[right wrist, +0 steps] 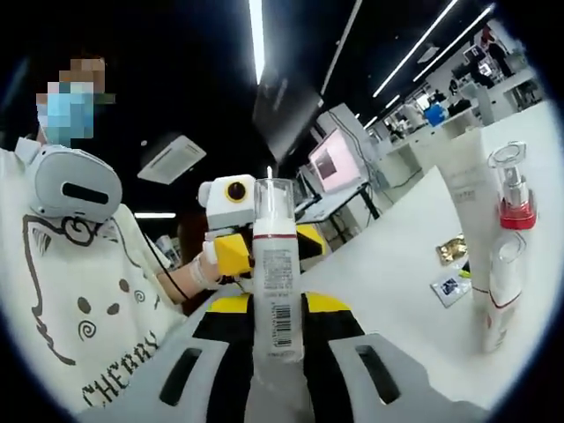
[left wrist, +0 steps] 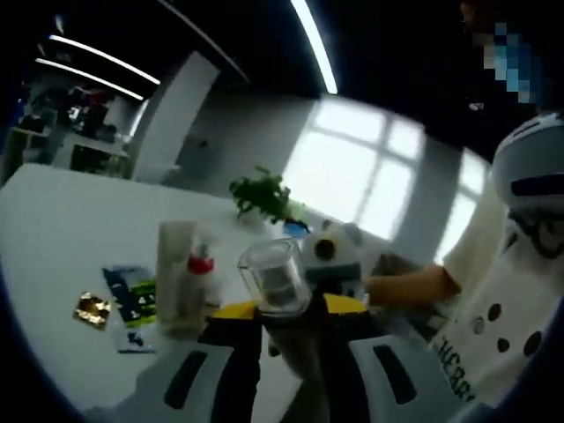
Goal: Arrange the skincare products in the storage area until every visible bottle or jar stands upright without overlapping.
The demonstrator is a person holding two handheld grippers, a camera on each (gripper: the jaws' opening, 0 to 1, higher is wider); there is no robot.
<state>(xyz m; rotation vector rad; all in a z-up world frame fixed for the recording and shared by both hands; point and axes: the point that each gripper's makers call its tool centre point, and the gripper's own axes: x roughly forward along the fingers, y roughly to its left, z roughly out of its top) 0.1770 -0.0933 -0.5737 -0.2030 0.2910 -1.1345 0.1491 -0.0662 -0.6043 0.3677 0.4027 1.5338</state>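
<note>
A: Right tongs (right wrist: 278,352) are clamped on a white pump bottle (right wrist: 276,282), held upright with its clear cap on top and a barcode facing us. Its base is hidden down between the jaws.

B: And the left tongs (left wrist: 286,339)?

A: In the left gripper view something clear, a cap or a small jar (left wrist: 275,276), sits right at the tips with a dark inner part. I can't tell whether the jaws are closed on it or slack; the picture is blurred there.

B: What's on the desk (right wrist: 397,264)?

A: From the right gripper view, a tall white tube (right wrist: 471,220) stands near the desk's far edge, a bottle with a red collar (right wrist: 512,189) just beside it, and a smaller white bottle (right wrist: 498,295) in front, all upright. Flat sachets (right wrist: 453,249) lie near them. The tube's top is cut off.

B: From the other side?

A: The same cluster shows smeared: a pale tube (left wrist: 176,269) and a red-collared bottle (left wrist: 201,264), a gold sachet (left wrist: 91,308) and a dark packet (left wrist: 132,295) lying flat. A green plant (left wrist: 262,196) stands near the desk's far edge.

B: The person?

A: A printed white shirt (right wrist: 79,308), partly cut off at the frame.
</note>
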